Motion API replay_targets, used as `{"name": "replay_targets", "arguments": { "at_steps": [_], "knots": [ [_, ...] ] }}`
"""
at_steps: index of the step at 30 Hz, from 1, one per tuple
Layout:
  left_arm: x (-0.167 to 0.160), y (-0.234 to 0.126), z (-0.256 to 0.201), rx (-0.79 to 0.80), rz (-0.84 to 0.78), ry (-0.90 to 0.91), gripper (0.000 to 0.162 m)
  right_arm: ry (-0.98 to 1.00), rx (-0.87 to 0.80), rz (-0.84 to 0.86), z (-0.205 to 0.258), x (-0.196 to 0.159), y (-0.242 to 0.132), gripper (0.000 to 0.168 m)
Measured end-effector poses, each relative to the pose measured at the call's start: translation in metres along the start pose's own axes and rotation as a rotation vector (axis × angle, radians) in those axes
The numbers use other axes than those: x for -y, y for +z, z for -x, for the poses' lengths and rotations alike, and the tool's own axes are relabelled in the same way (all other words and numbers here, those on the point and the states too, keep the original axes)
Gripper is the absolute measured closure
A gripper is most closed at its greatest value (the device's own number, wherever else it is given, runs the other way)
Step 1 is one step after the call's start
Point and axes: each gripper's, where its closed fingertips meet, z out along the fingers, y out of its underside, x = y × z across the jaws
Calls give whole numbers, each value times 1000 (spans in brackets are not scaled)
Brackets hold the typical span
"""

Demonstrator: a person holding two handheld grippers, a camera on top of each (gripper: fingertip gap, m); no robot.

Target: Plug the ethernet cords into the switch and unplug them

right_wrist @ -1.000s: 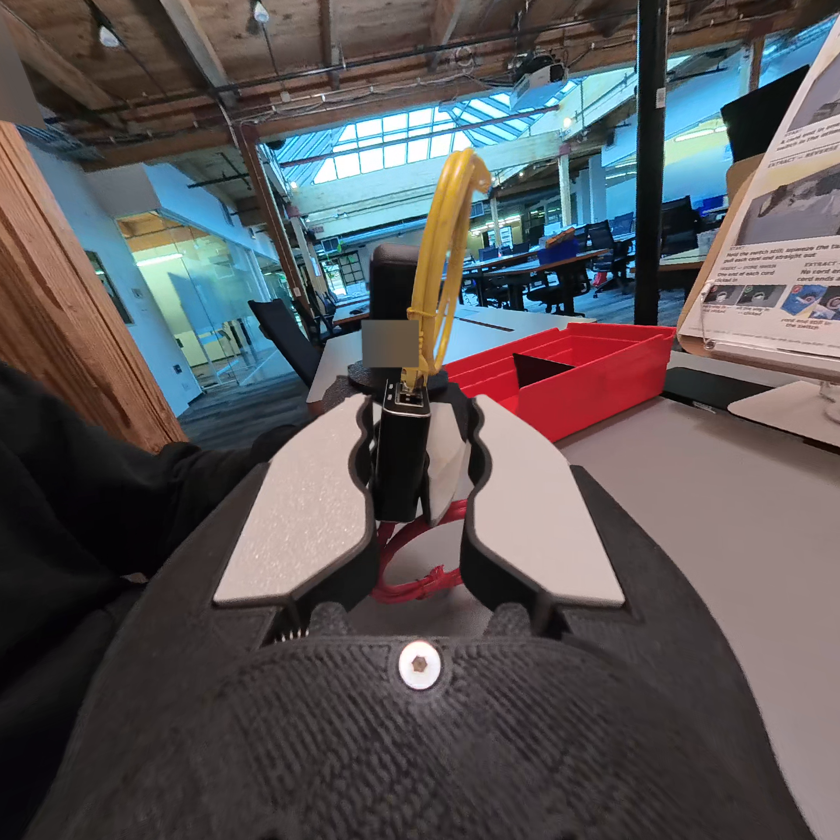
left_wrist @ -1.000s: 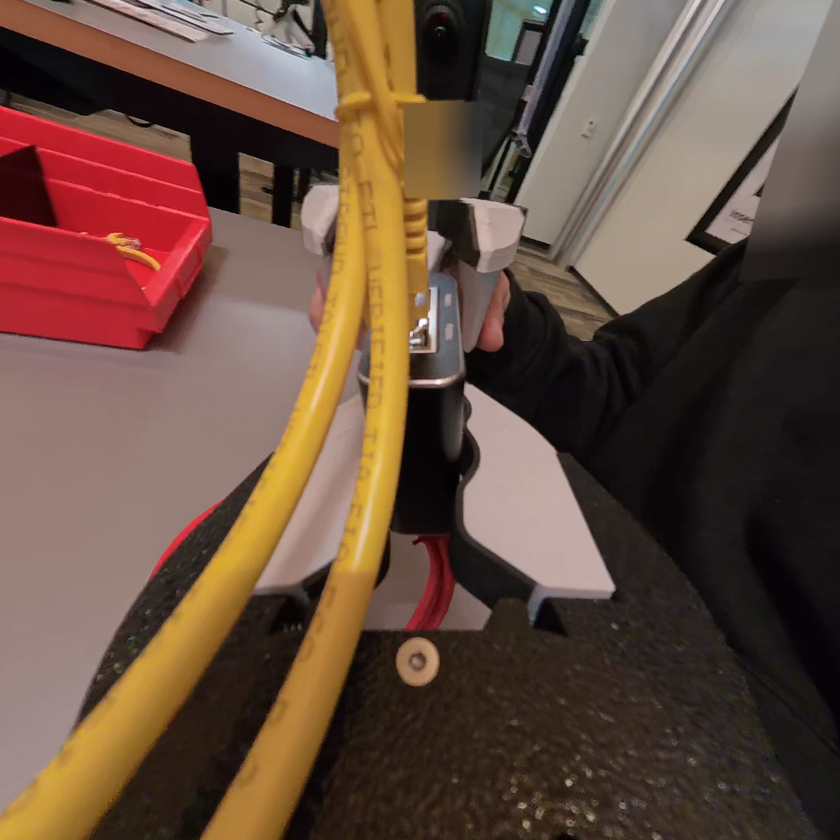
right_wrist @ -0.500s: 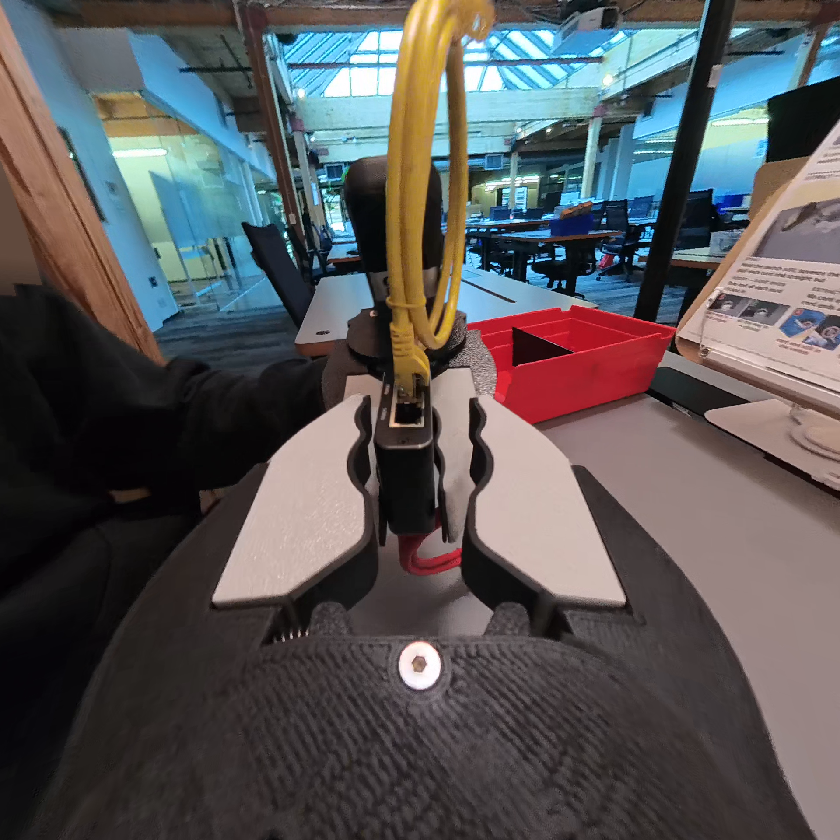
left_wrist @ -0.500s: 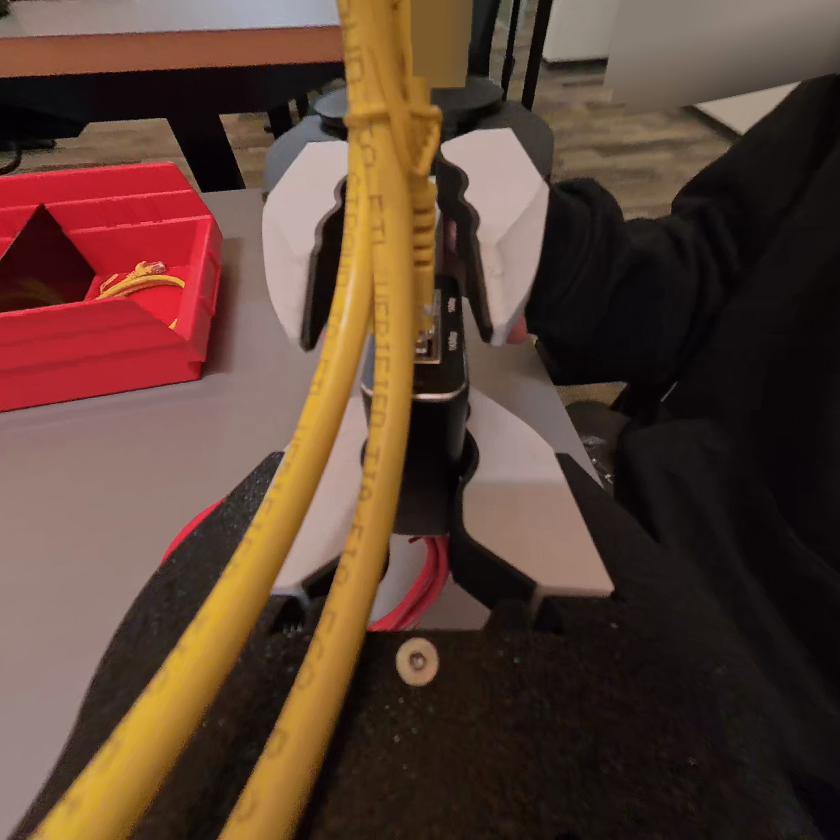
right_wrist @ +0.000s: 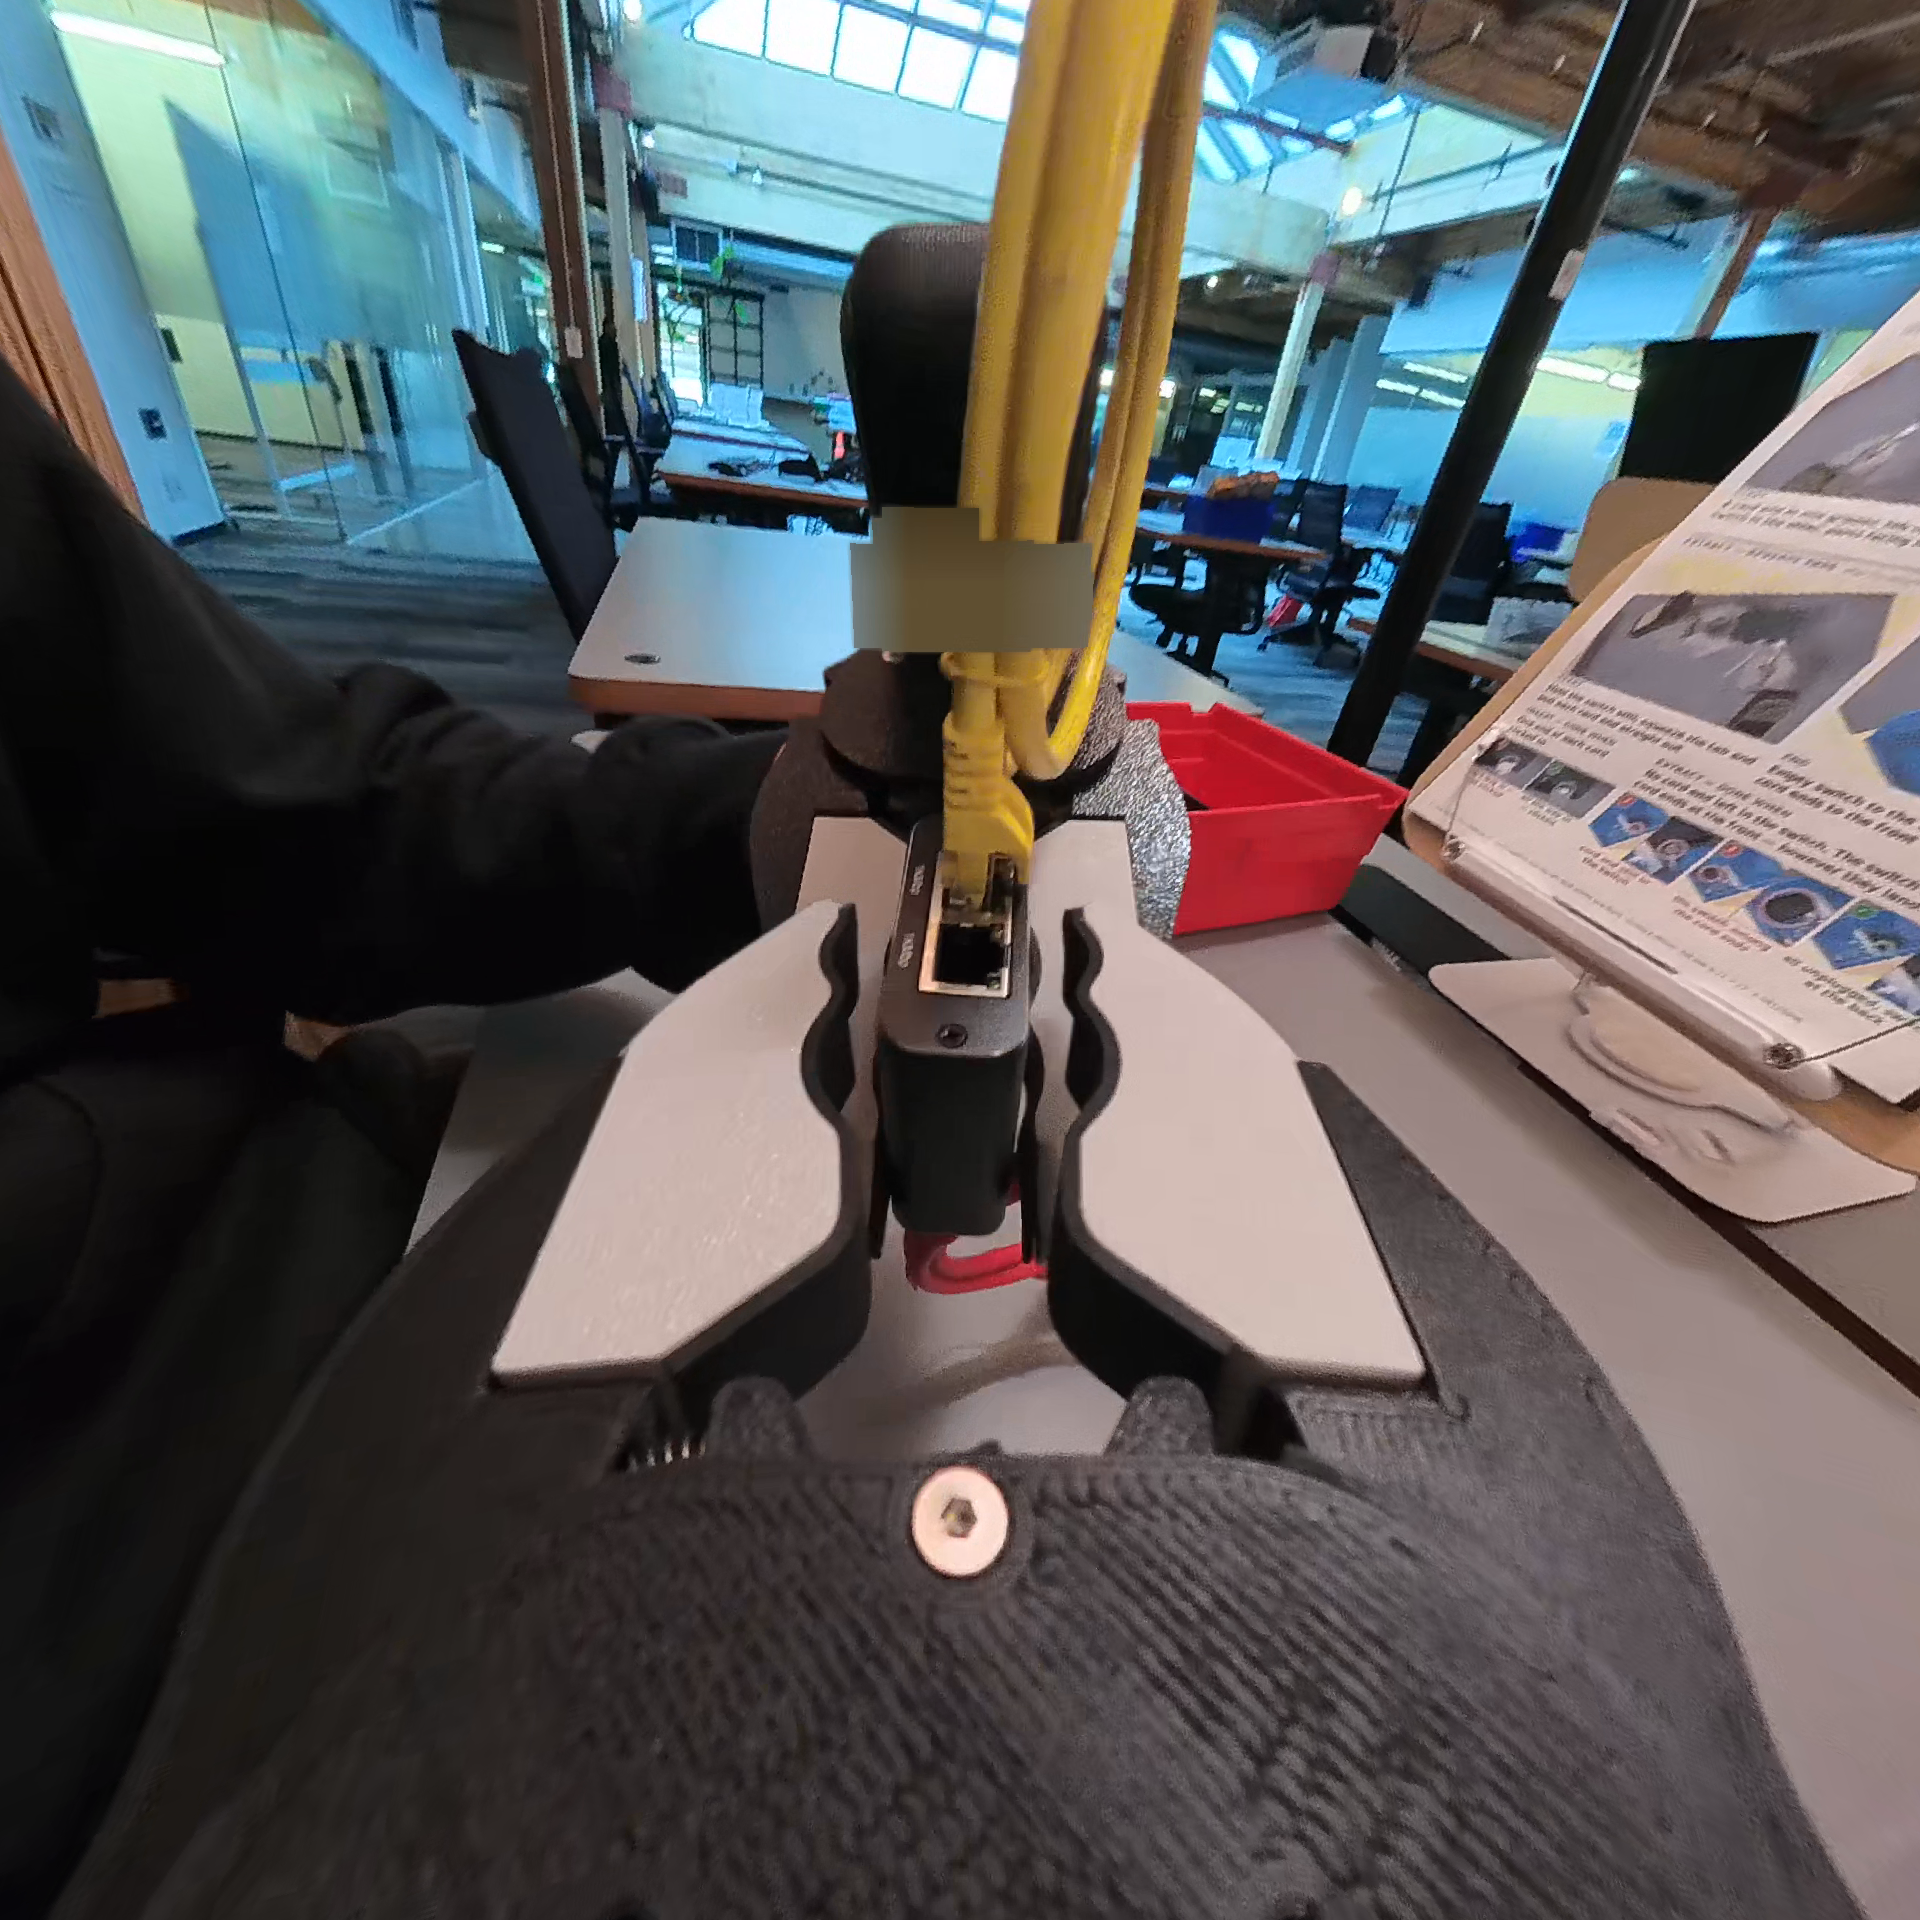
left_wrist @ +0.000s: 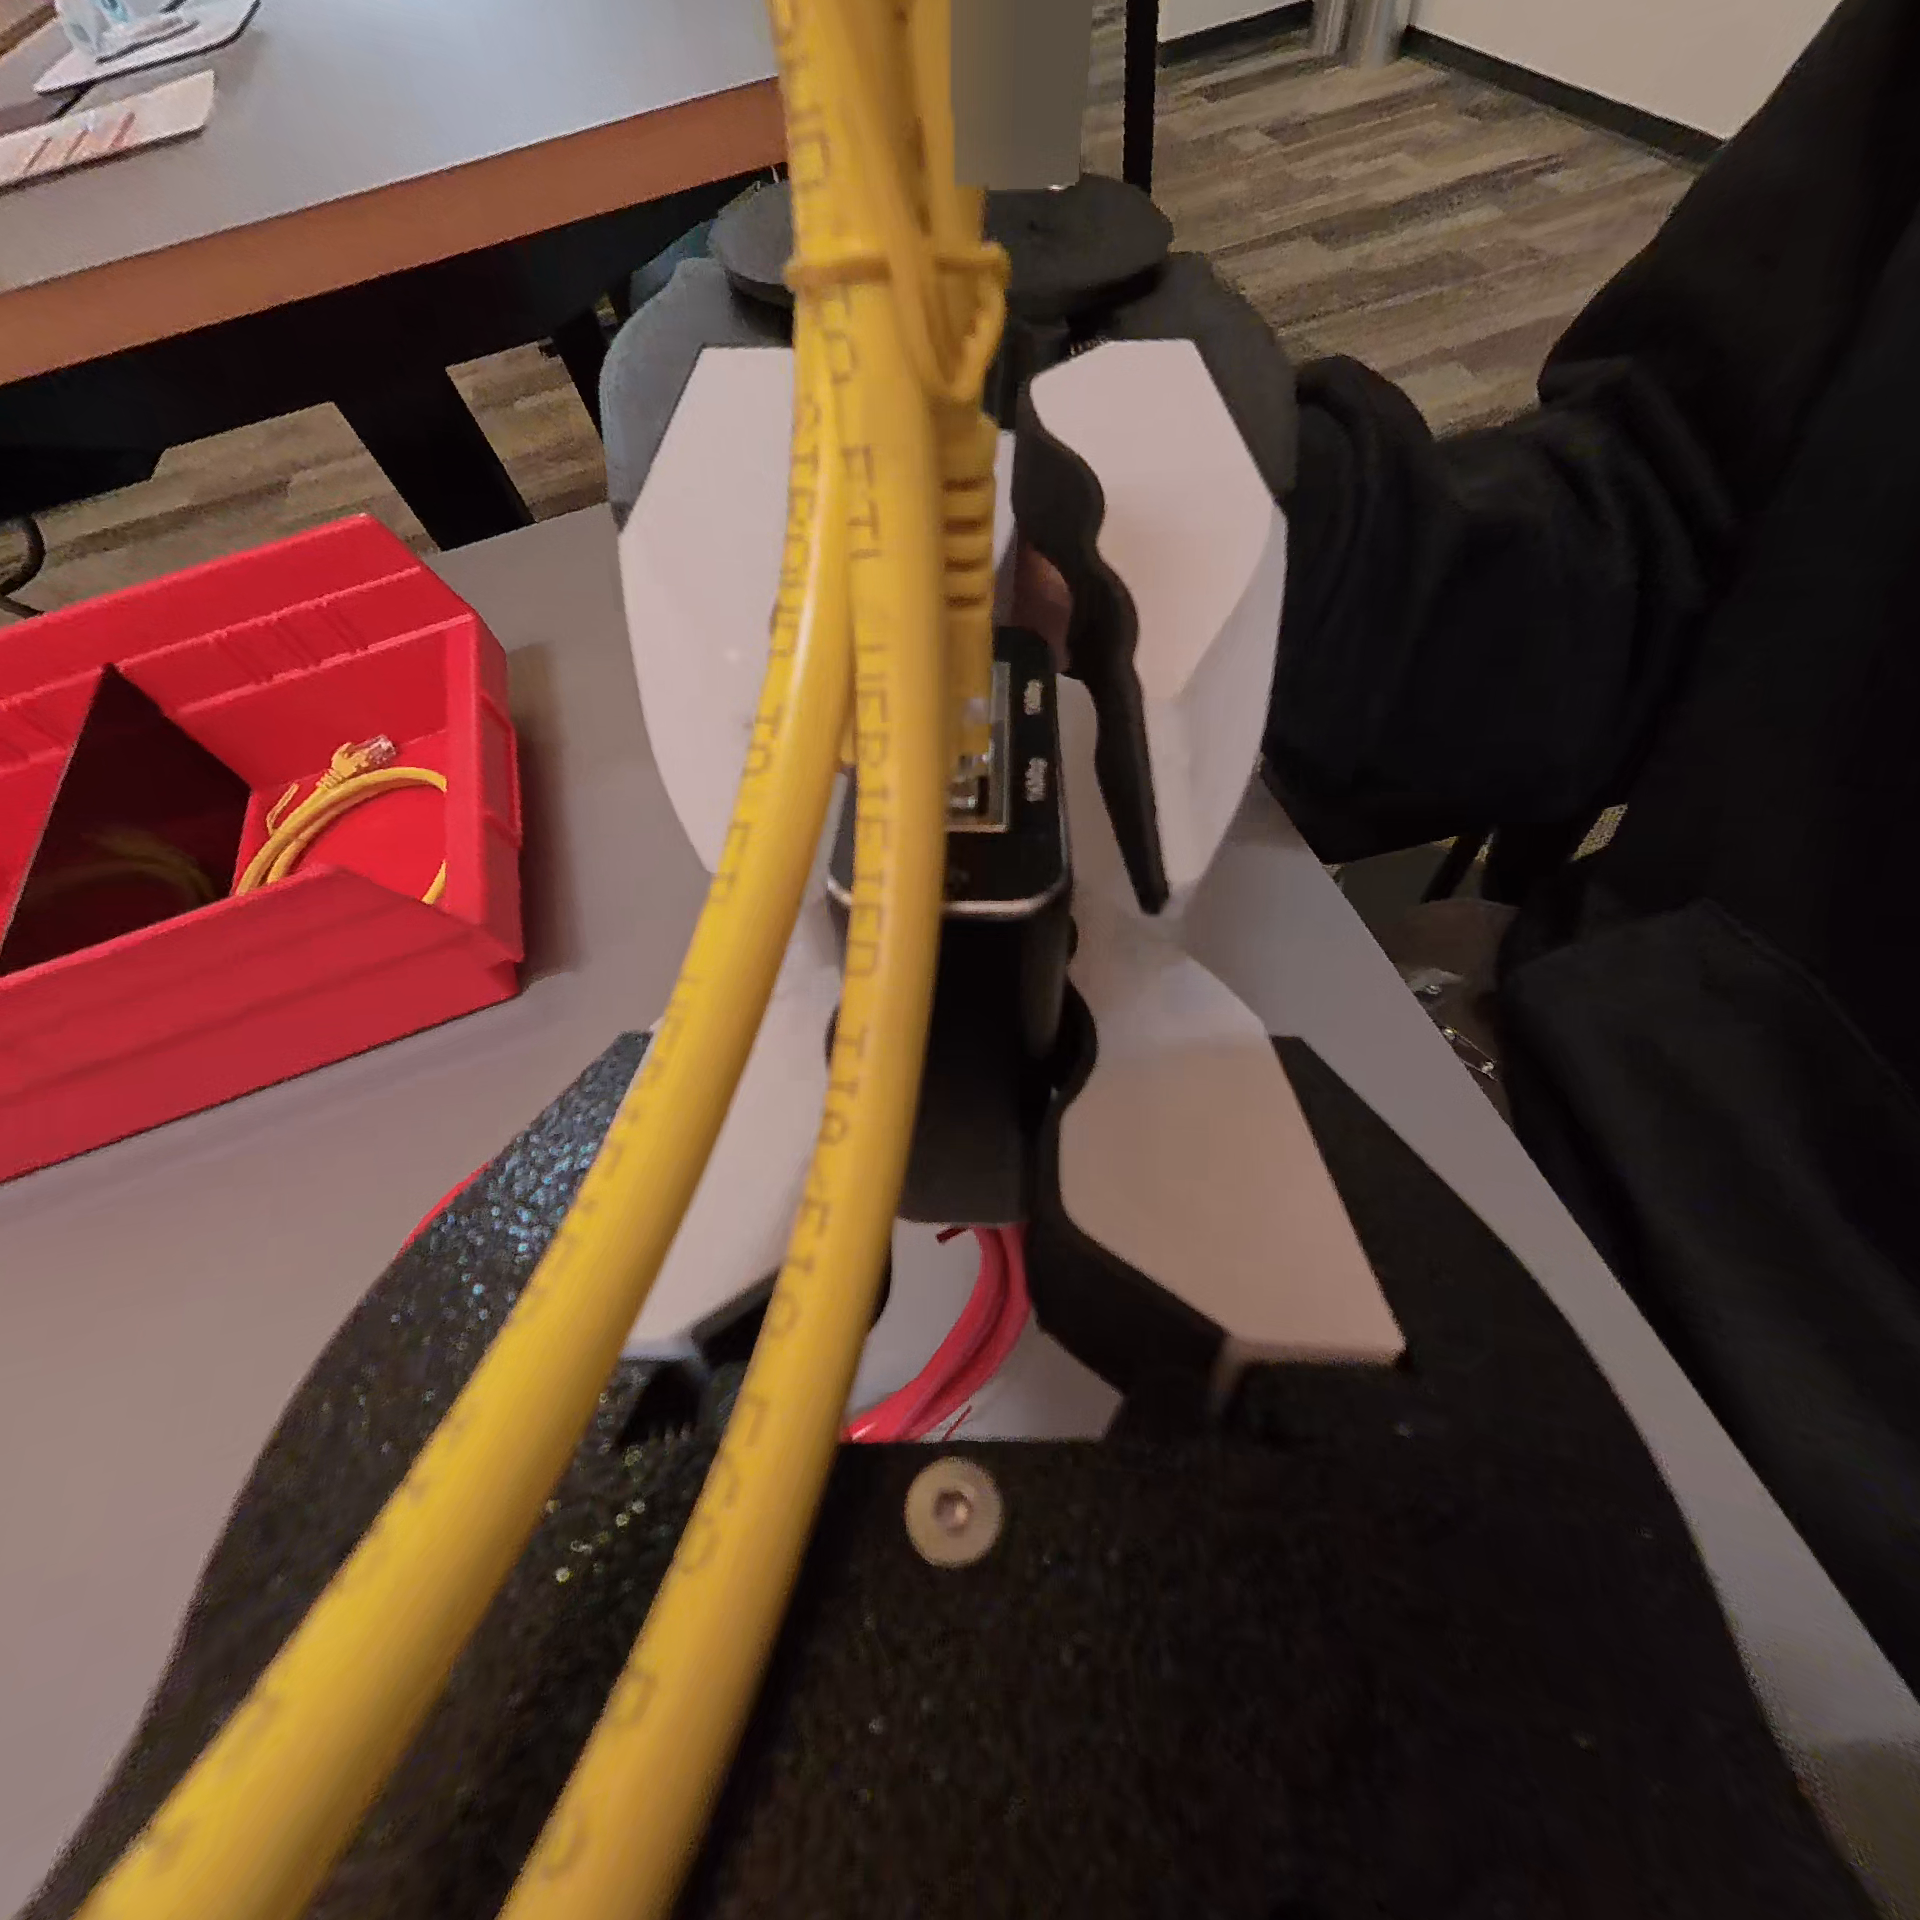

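A black switch [left_wrist: 997,935] [right_wrist: 951,1101] stands with its ports facing up between my two grippers, which face each other. My left gripper [left_wrist: 951,1018] is shut on its body. My right gripper [right_wrist: 956,935] is open, its jaws flanking the switch with small gaps; it also shows in the left wrist view [left_wrist: 940,878]. A bundled yellow ethernet cord [left_wrist: 831,727] [right_wrist: 1039,312] loops overhead. Its plug [right_wrist: 977,821] sits in the far port, and the port nearer the right camera is empty. A red cord [right_wrist: 966,1273] lies on the table under the switch.
A red divided bin [left_wrist: 260,987] [right_wrist: 1278,831] holding another yellow cord [left_wrist: 343,800] stands on the grey table [left_wrist: 208,1299]. An instruction sheet on a stand [right_wrist: 1714,831] is at the right. A person's black sleeve [left_wrist: 1558,623] reaches in behind the right gripper. The grippers' ends are close to 6 cm from one another.
Both views have tipped downward, so the switch's port face shows more fully. The right gripper has come level and closer, squarely opposite the left. The yellow plug stays at the far port.
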Motion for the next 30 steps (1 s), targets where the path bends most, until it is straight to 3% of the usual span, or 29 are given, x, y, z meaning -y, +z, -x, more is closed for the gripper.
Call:
{"name": "replay_targets", "arguments": {
  "at_steps": [8,11,14,17,23,30],
  "knots": [
    [-5,8,9,-34,-6,-7,136,19,-39,-40,-8,6,-8,128],
    [-3,12,10,-84,-68,-24,135,87,-141,-74,-24,10,-7,113],
    [3,15,12,-126,-168,-17,136,145,-164,-87,-27,12,-1,110],
    [5,16,17,-142,-227,-2,136,87,-176,12,-23,1,10,107],
    [-2,15,16,-176,-231,52,136,5,-241,50,-26,0,16,111],
    [-3,9,20,-164,-263,60,136,-16,-270,42,-31,2,15,128]
  ]
}}
